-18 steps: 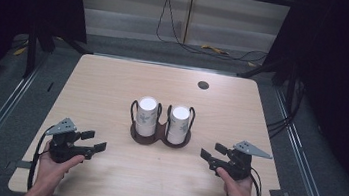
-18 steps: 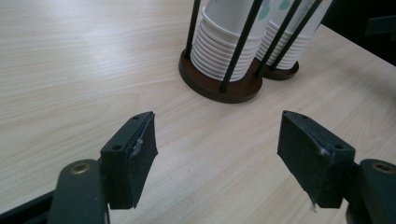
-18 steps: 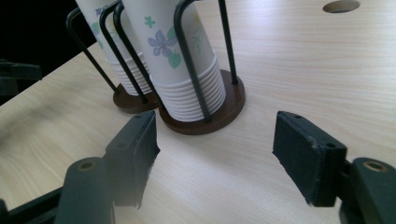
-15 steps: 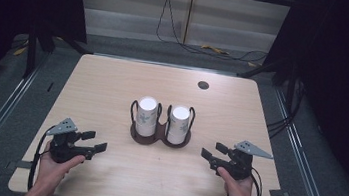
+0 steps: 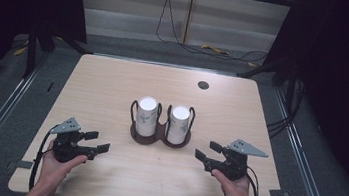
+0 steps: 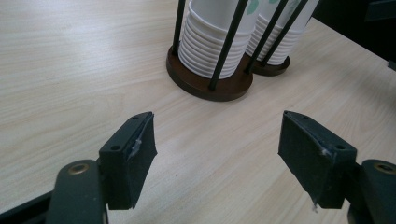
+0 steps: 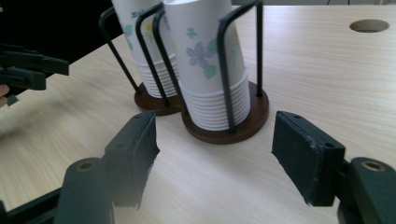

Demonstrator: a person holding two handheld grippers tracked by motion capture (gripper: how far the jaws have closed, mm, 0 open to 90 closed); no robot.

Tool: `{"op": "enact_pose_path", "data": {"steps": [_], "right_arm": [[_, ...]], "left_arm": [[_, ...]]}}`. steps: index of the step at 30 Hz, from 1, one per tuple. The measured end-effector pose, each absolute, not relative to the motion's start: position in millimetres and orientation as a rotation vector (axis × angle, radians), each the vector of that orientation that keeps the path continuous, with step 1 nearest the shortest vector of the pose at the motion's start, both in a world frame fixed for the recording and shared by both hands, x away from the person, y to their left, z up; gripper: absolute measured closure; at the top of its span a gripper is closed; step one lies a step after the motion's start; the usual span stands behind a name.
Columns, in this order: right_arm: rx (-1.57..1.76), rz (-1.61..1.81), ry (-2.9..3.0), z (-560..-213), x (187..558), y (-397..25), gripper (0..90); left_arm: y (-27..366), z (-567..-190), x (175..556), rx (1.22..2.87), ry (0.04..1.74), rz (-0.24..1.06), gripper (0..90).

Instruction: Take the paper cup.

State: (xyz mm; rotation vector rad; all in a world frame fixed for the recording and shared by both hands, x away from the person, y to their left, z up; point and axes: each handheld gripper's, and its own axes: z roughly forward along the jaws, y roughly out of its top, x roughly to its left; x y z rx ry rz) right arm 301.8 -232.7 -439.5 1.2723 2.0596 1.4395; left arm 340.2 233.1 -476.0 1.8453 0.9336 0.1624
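Two stacks of white paper cups with flower prints stand upside down in a dark double holder (image 5: 160,135) with black wire posts, in the middle of the table. The left stack (image 5: 146,116) (image 6: 212,39) and right stack (image 5: 179,124) (image 7: 208,70) sit side by side. My left gripper (image 5: 97,141) (image 6: 217,154) is open near the front left, pointing toward the holder, nothing between its jaws. My right gripper (image 5: 208,151) (image 7: 215,154) is open at the front right, aimed at the holder from the other side, also empty.
The wooden table (image 5: 113,85) has a round cable hole (image 5: 203,85) at the back right. Cables lie on the floor beyond the far edge. In the right gripper view the left gripper (image 7: 28,67) appears at the far left.
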Motion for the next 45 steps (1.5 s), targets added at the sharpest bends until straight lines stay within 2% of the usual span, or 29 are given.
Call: {"op": "enact_pose_path", "data": {"steps": [10,27,36,45], "right_arm": [[1.225,1.431,2.116,-430.7,307.3,-219.7,31.2],[1.051,1.525,2.159,-405.3,329.6,-187.5,38.2],[0.967,1.563,2.207,-391.8,346.7,-163.6,35.4],[0.901,1.560,2.279,-372.9,368.7,-140.8,36.9]], "left_arm": [[232.3,-475.3,341.8,1.851,0.938,0.181,27.4],[235.5,-474.3,334.8,1.866,0.917,0.198,27.4],[233.1,-474.5,335.3,1.884,0.903,0.183,27.3],[233.0,-473.8,334.0,1.864,0.900,0.173,27.3]]}}
